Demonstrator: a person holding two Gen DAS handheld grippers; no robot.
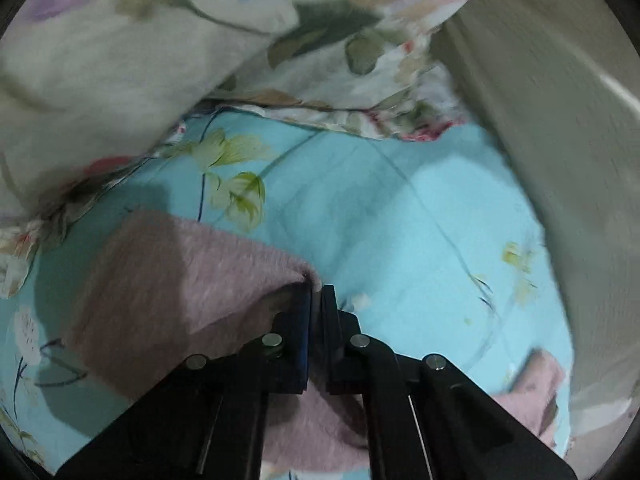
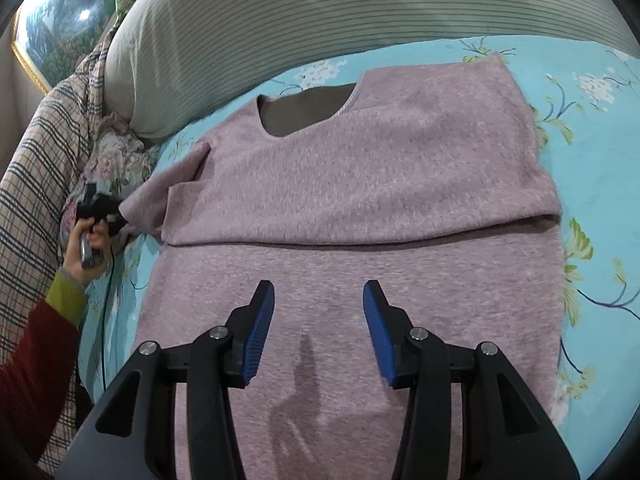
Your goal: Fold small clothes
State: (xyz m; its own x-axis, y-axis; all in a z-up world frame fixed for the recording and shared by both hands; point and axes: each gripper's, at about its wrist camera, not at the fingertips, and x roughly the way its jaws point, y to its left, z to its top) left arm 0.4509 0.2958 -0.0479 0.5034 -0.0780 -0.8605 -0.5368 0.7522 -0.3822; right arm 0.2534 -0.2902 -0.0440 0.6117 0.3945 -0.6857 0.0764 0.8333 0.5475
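A fuzzy mauve-pink sweater (image 2: 360,184) lies flat on the turquoise flowered bedspread (image 2: 600,184), its upper half folded over the lower half, with the neckline toward the pillow. My right gripper (image 2: 319,300) hovers open over the lower part, with nothing between its blue pads. In the left wrist view my left gripper (image 1: 319,290) is shut on the tip of the sweater's sleeve (image 1: 180,280). The right wrist view shows that same left gripper (image 2: 108,210) at the sleeve end on the far left, held by a hand.
A grey striped pillow (image 2: 320,12) lies beyond the sweater. A checked blanket (image 2: 36,168) and a floral quilt (image 1: 120,60) bunch up along the bed's left side. A beige wall (image 1: 560,120) runs beside the bed. A sleeved arm (image 2: 36,344) reaches in at lower left.
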